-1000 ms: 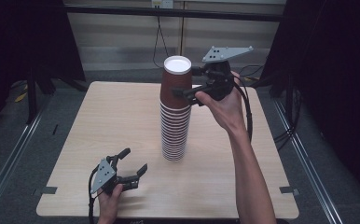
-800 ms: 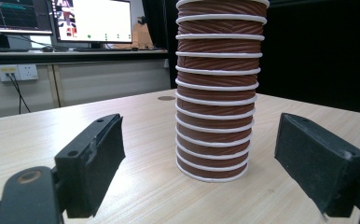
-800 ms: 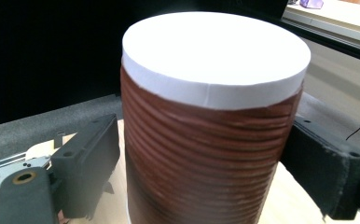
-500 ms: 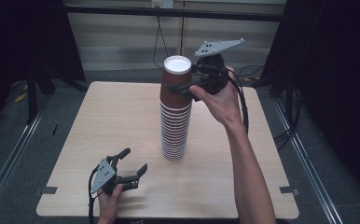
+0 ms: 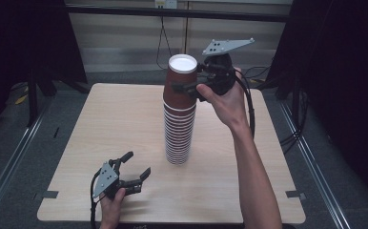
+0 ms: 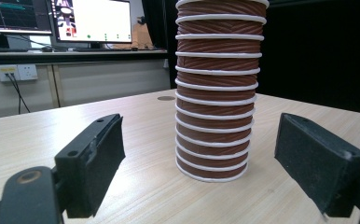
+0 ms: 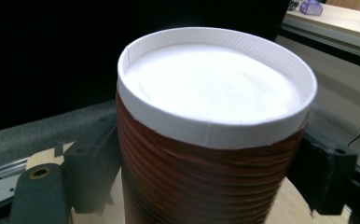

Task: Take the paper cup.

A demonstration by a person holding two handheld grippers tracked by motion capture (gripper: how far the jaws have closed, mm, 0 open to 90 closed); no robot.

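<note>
A tall stack of brown ribbed paper cups [image 5: 178, 133] with white rims stands in the middle of the light wooden table [image 5: 101, 124]. My right gripper [image 5: 184, 82] reaches the stack's top from the right, and its jaws press on both sides of the top cup [image 7: 211, 140], whose white inside faces up. Low at the near left, my left gripper [image 5: 138, 163] rests in a hand on the table. Its jaws stand wide apart with nothing between them and point at the base of the stack [image 6: 213, 116], which lies well beyond the pads.
Dark curtains hang at both sides of the table. A wall with sockets and cables runs behind it. Monitors on a desk [image 6: 75, 23] appear in the left gripper view. Bare tabletop lies all around the stack.
My right gripper has moved left from beside the stack's top until its jaws lie around the top cup. The left gripper has stayed where it was.
</note>
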